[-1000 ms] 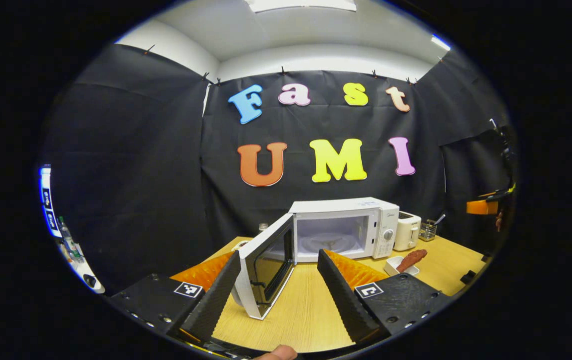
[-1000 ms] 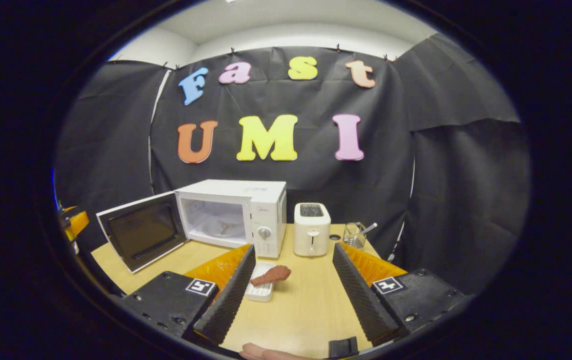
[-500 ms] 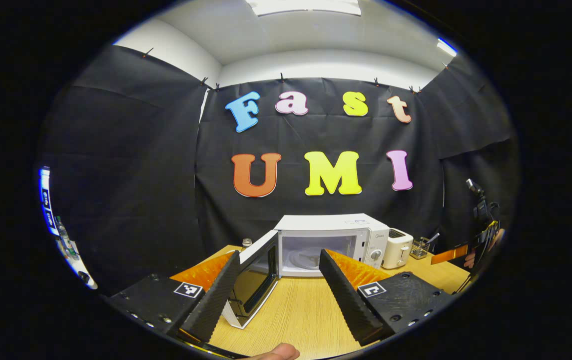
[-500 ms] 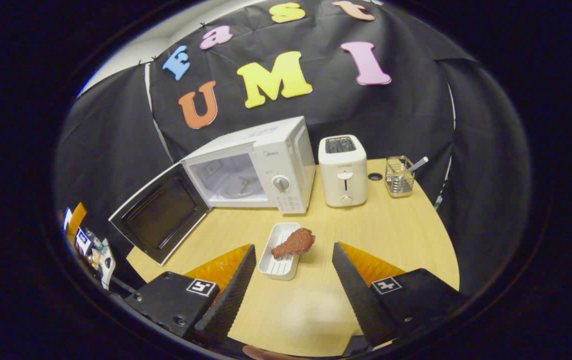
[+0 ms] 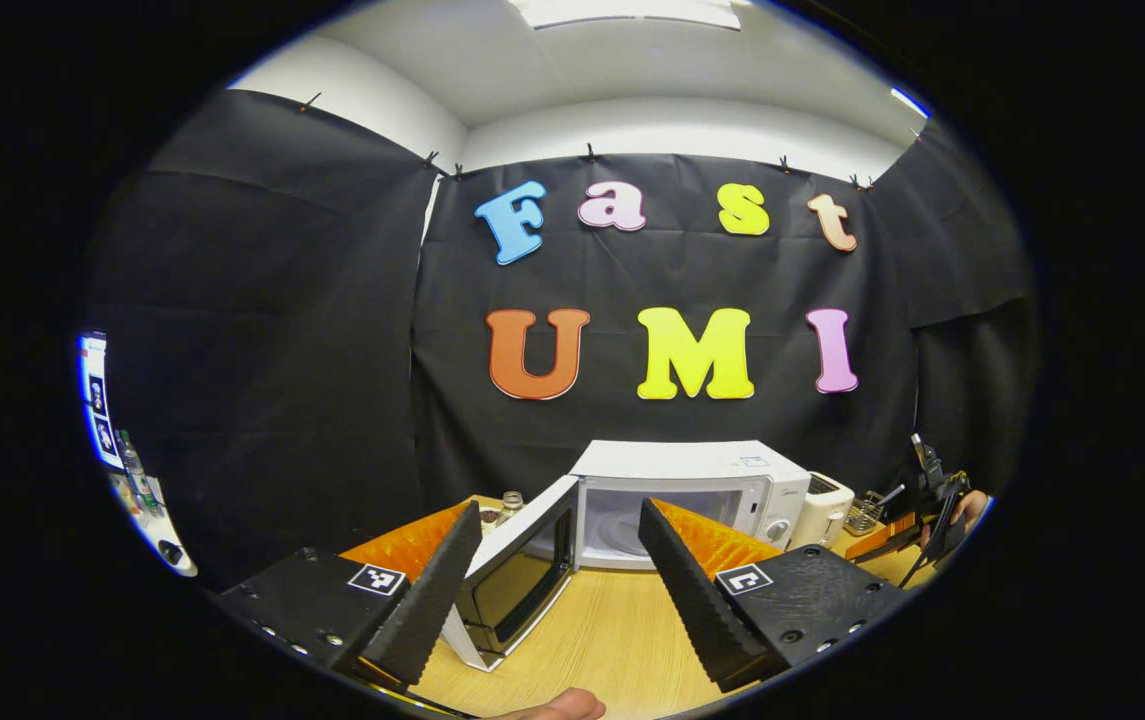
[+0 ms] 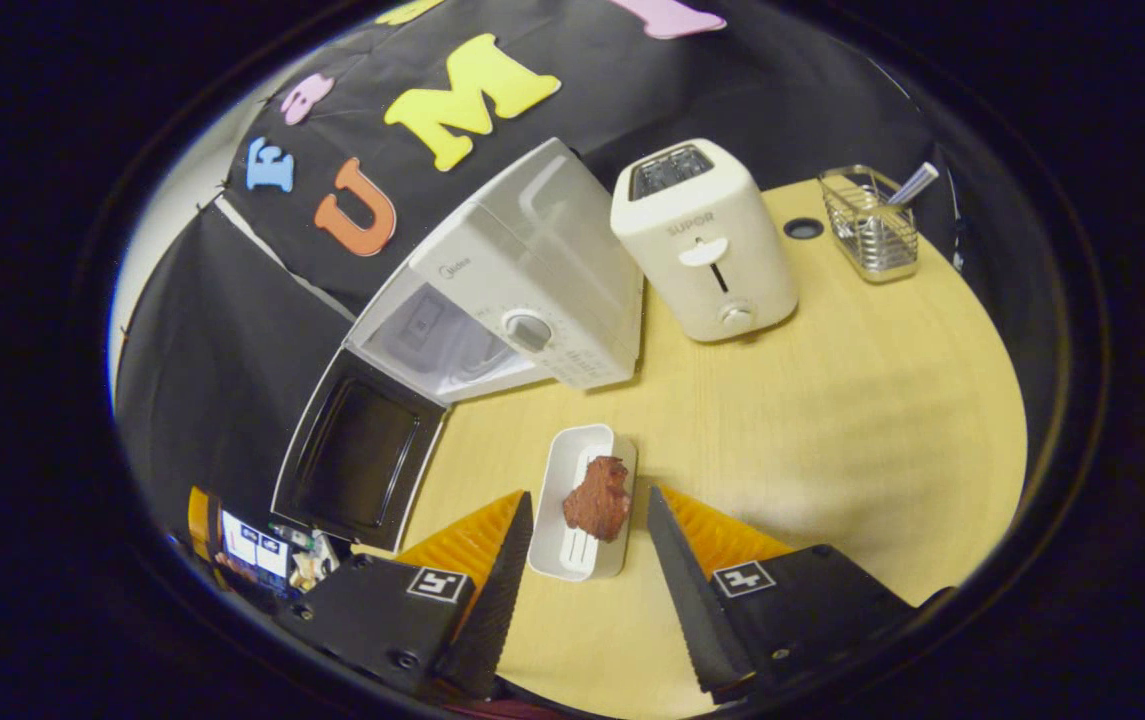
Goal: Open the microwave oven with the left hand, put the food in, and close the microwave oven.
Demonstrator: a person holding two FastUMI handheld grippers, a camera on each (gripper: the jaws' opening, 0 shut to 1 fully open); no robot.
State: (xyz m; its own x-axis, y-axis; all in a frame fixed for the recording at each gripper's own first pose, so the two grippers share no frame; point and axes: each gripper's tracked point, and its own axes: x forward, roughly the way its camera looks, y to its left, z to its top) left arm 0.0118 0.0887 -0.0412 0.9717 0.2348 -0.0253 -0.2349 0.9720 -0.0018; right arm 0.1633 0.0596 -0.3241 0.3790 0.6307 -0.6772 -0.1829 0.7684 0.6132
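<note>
My left gripper view sits low, facing level at the microwave (image 5: 692,500) from some way back. My right gripper view looks steeply down on the counter (image 6: 832,400), nearer; both share the microwave.

Wooden table (image 6: 862,390): microwave (image 6: 532,270), toaster (image 6: 702,240), tray (image 6: 577,505)

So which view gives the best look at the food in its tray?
The right gripper view: the food lies in its white tray seen from above, between the open fingers of the right claw. In the left gripper view, that spot on the table is hidden behind the left claw's own finger.
</note>
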